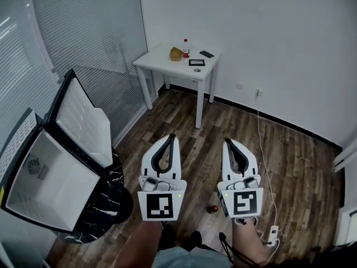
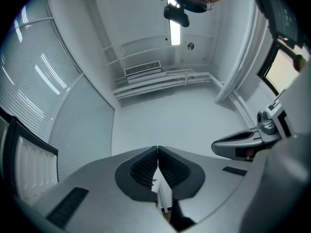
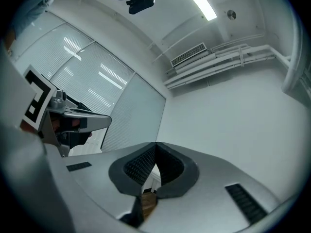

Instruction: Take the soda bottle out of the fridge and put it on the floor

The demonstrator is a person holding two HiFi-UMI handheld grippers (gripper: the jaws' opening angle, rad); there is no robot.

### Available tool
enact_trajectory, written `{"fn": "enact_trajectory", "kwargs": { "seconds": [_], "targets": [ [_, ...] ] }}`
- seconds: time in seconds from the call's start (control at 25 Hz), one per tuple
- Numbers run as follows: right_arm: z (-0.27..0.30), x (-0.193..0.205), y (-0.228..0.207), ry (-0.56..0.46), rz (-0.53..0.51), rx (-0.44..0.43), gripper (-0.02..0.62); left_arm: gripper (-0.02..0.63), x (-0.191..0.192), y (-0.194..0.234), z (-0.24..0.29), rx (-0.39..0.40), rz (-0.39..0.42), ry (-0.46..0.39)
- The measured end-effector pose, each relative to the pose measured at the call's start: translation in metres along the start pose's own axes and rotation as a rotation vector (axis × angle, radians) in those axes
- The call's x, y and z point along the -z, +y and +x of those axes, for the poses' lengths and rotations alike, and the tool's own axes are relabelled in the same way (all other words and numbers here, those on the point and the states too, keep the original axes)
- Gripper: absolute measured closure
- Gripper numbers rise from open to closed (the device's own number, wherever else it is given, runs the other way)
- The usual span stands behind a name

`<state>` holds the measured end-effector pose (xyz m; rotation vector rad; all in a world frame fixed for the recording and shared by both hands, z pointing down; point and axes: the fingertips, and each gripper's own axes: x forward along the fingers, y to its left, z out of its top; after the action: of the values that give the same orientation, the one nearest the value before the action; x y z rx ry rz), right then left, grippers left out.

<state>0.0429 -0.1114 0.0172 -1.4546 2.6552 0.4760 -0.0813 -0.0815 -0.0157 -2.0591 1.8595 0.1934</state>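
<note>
The fridge, cut off at lower left, stands open; the tiny, hard-to-read red-capped bottle stands on the table at top centre, while the left gripper and the right gripper are both clenched on nothing.

A white table stands by the wall. A black phone lies on it. A white cord trails nearby.

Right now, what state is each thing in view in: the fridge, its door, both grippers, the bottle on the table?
Fridge: open, no bottle visible inside.
Fridge door: swung wide open.
Left gripper: shut, empty.
Right gripper: shut, empty.
Bottle on table: upright, red cap on.
</note>
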Motion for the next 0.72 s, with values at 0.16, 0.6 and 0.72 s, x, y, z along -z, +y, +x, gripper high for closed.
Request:
{"fn": "enact_trajectory", "kwargs": {
  "seconds": [0.16,0.6,0.72],
  "targets": [
    [-0.0013,-0.0025,0.0028,-0.004,0.006,-0.006,0.583,0.588,-0.0023,0.0011,-0.0028,-0.007,-0.001,-0.001],
    [-0.002,-0.008,-0.0003,-0.035,0.003,0.006,0.583,0.588,-0.0075,-0.0015,-0.0022,-0.008,0.014,-0.014],
    [-0.0021,-0.0039,-0.0005,-0.015,0.006,-0.005,0.584,0.588,-0.0081,-0.0032,-0.0006,-0.009,0.013,-0.015]
  ]
}}
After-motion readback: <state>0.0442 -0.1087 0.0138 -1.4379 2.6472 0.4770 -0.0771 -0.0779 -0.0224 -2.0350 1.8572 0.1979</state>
